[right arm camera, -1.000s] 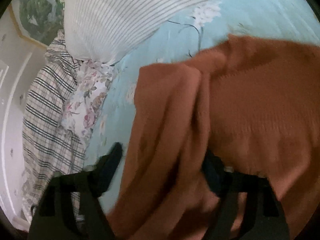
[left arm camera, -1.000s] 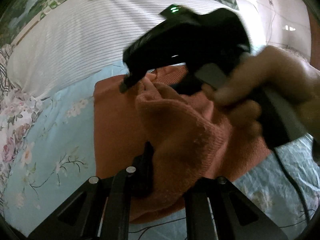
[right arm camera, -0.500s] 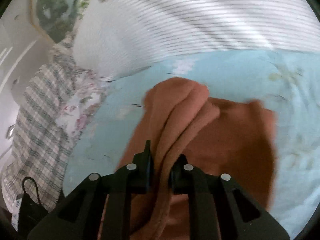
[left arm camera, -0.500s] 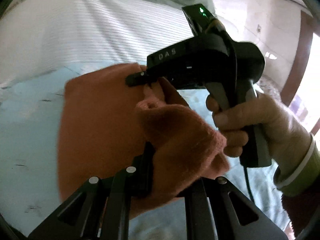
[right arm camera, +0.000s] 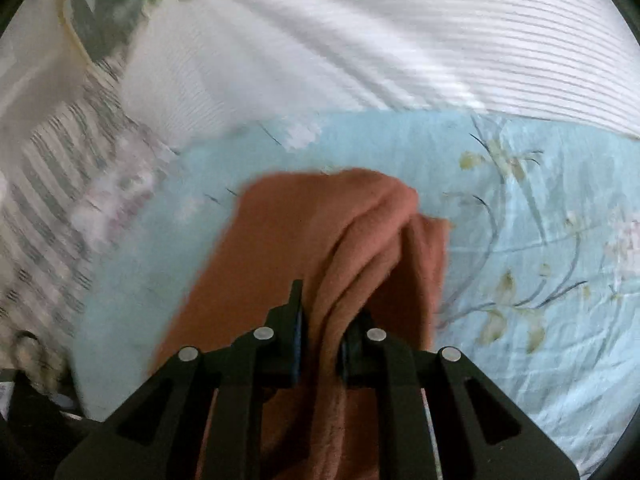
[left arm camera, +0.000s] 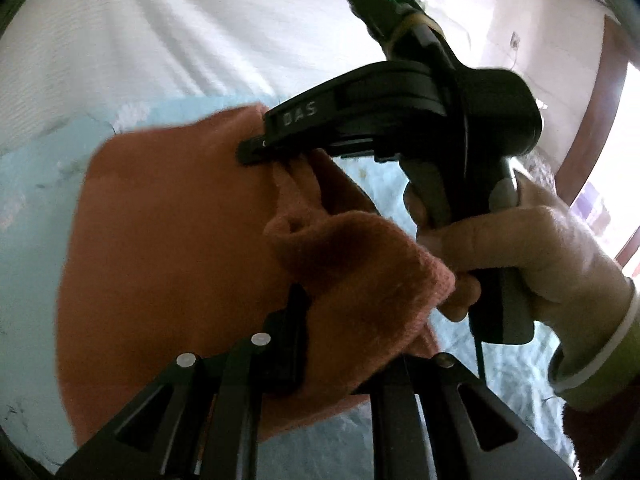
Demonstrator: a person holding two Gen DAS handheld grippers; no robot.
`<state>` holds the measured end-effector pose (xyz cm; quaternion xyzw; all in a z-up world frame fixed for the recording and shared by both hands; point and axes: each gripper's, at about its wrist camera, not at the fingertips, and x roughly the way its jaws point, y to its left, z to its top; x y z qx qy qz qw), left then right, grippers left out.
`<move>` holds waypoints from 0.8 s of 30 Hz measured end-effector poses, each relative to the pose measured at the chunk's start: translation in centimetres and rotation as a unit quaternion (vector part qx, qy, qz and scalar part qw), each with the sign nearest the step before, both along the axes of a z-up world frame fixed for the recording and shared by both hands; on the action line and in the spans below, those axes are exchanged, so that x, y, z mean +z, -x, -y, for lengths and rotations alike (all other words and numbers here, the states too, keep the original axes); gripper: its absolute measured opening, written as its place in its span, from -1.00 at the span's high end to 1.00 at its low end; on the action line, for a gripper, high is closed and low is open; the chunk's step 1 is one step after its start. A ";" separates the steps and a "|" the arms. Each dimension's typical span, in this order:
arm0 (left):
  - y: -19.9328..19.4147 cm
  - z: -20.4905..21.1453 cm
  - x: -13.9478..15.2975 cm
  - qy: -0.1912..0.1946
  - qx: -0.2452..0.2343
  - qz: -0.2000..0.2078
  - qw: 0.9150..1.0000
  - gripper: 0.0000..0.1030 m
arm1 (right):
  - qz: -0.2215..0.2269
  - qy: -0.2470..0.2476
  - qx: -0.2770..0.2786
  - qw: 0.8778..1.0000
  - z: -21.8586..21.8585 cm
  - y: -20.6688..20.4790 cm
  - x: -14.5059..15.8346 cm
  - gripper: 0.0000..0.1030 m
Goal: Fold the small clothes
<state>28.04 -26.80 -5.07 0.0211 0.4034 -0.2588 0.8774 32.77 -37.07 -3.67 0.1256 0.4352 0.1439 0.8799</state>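
A rust-orange knitted garment [left arm camera: 160, 240] hangs above the light blue floral bedsheet [left arm camera: 24, 208]. My left gripper [left arm camera: 332, 320] is shut on a thick bunched fold of it at the bottom of the left wrist view. My right gripper [right arm camera: 322, 320] is shut on another fold of the same garment [right arm camera: 320, 232], which rises between its fingers. The right gripper also shows in the left wrist view [left arm camera: 256, 150], held by a hand [left arm camera: 520, 248], its tip pinching the garment's upper edge. The garment hangs between the two grippers, lifted off the sheet.
A white striped pillow [right arm camera: 400, 48] lies behind the sheet [right arm camera: 540, 240]. A checked cloth [right arm camera: 60, 184] and floral fabric lie at the left. A wall and a brown door frame [left arm camera: 592, 92] stand at the right of the left wrist view.
Both grippers have lifted the garment up off the sheet and drawn it together. The right gripper closed on its fold between one second and half a second ago.
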 end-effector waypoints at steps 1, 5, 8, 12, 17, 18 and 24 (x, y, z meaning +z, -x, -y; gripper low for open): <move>-0.4 0.1 -0.7 -0.003 -0.004 -0.013 1.000 0.69 | -0.008 0.009 -0.006 1.000 0.1 0.0 -0.8 0.70; 0.1 -1.3 -0.5 0.019 -0.018 -0.030 0.999 0.51 | -0.012 -0.006 -0.027 1.000 1.5 1.3 -1.9 0.58; 1.0 -3.6 0.1 0.041 -0.021 -0.052 0.998 0.12 | -0.001 -0.003 -0.048 0.999 2.5 3.1 -1.0 0.43; 1.5 -9.1 1.4 0.070 0.009 -0.065 0.995 -0.18 | -0.003 -0.010 -0.073 0.997 3.5 5.3 -0.3 -0.40; -0.2 -15.9 2.3 0.088 0.090 -0.070 0.990 -0.39 | -0.012 -0.049 -0.058 0.997 3.0 6.7 -0.5 -0.54; -1.5 -16.6 2.0 0.091 0.099 -0.075 0.988 -0.40 | -0.016 -0.056 -0.053 0.997 2.9 6.6 -0.7 -0.54; -7.6 -19.7 -1.4 0.147 0.110 -0.154 0.971 -0.40 | -0.039 -0.078 -0.043 0.995 2.4 5.6 -2.4 -0.54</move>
